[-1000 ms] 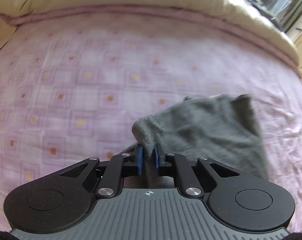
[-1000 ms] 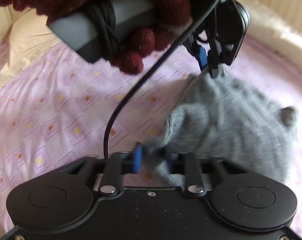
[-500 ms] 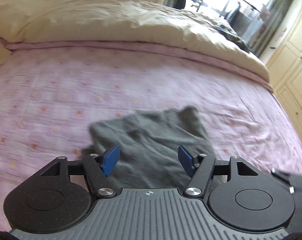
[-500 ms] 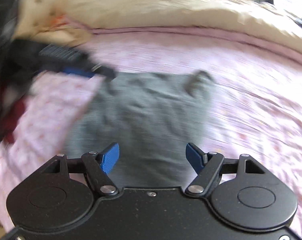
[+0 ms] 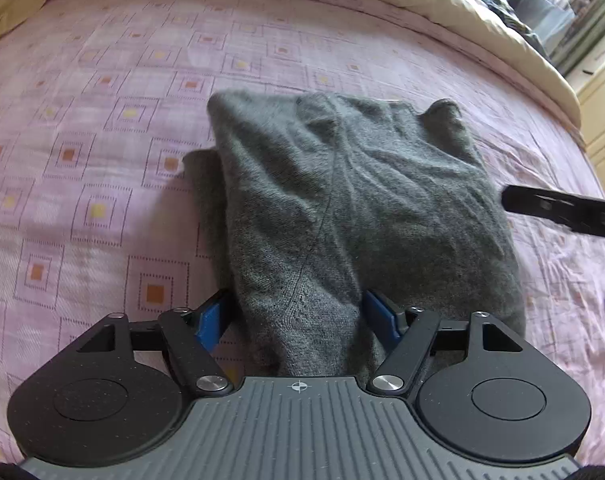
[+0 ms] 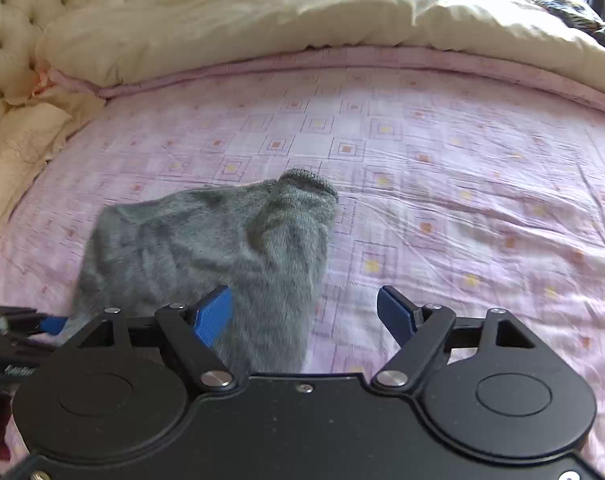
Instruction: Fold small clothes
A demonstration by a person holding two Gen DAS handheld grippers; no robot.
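Both grippers let go; grey garment [image 5: 354, 208] now lies flat (folded).

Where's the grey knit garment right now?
The grey knit garment lies on the pink bedsheet, directly ahead of the open left hand-held gripper.

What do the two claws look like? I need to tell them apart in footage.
The left claw has a ribbed grey body with a crosshair mark, black round-lobed linkages, silver pivots and blue pads. The right claw matches, but its body is plain black.
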